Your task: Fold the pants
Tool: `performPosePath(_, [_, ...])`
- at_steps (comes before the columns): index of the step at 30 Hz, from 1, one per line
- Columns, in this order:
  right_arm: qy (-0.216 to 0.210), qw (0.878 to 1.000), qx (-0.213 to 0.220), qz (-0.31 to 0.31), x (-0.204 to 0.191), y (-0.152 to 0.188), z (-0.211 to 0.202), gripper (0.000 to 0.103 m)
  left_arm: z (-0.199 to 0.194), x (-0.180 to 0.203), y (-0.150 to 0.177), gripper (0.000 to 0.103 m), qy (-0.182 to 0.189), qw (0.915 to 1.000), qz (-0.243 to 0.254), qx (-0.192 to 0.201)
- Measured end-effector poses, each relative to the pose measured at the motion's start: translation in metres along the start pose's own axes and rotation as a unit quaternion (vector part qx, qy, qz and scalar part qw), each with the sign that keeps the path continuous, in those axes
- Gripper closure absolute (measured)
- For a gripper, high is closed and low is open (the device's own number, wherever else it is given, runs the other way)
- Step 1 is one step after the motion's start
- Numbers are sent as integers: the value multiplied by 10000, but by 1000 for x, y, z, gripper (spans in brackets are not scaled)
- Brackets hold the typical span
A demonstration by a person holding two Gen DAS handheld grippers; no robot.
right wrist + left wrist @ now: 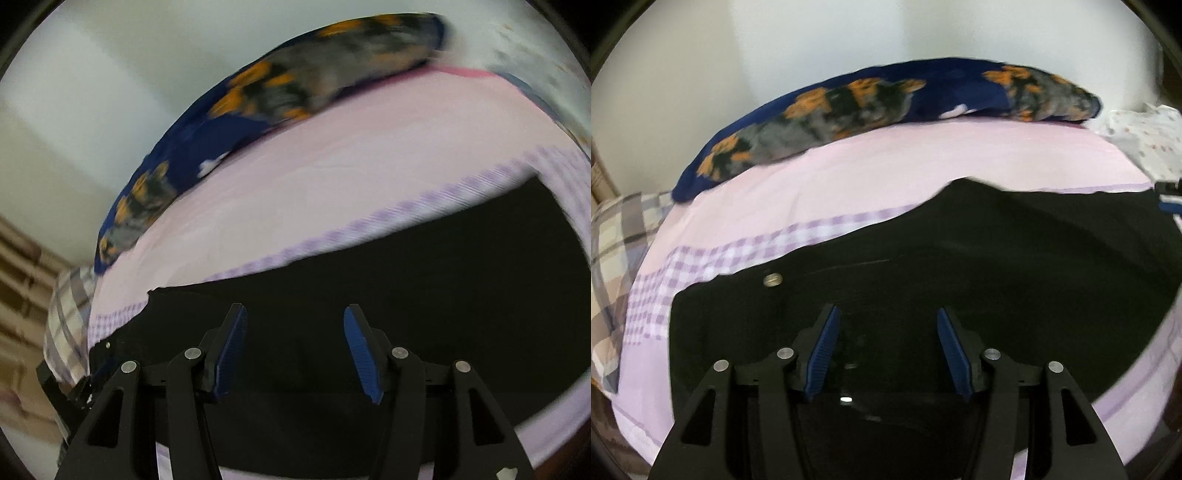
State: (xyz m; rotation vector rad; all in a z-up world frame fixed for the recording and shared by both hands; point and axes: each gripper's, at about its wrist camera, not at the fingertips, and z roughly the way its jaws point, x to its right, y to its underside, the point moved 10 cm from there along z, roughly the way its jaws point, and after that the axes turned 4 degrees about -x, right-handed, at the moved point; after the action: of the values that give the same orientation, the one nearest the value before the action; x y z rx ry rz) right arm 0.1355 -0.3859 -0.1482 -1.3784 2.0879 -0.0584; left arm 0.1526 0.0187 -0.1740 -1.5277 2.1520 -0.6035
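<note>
Black pants [997,258] lie spread flat on a pink bed sheet [886,166], with a metal waist button [772,278] at their left end. My left gripper [886,314] hovers over the waist part, open, with nothing between its blue pads. In the right wrist view the pants [406,288] stretch from lower left to right, and the button [107,345] shows at the far left. My right gripper [295,312] hangs above the middle of the pants, open and empty. That view is blurred by motion. Part of the left gripper's black body [62,391] shows at its lower left.
A rolled dark blue blanket [886,99] with orange and grey patches lies along the far side of the bed against a white wall. A plaid pillow [613,240] sits at the left end. White patterned cloth [1145,136] lies at the right. A checked purple band [757,247] crosses the sheet.
</note>
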Motion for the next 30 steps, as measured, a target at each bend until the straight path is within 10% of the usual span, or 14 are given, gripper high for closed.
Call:
performPosePath(13, [101,9873,426,1524,147,70,-76,50,-4,137,-13,46,1304,9894,620,-139])
performPosePath(30, [-146,9773,867,1927,191,56,-67,51,11,185,0,46,1539,9822,902,-591])
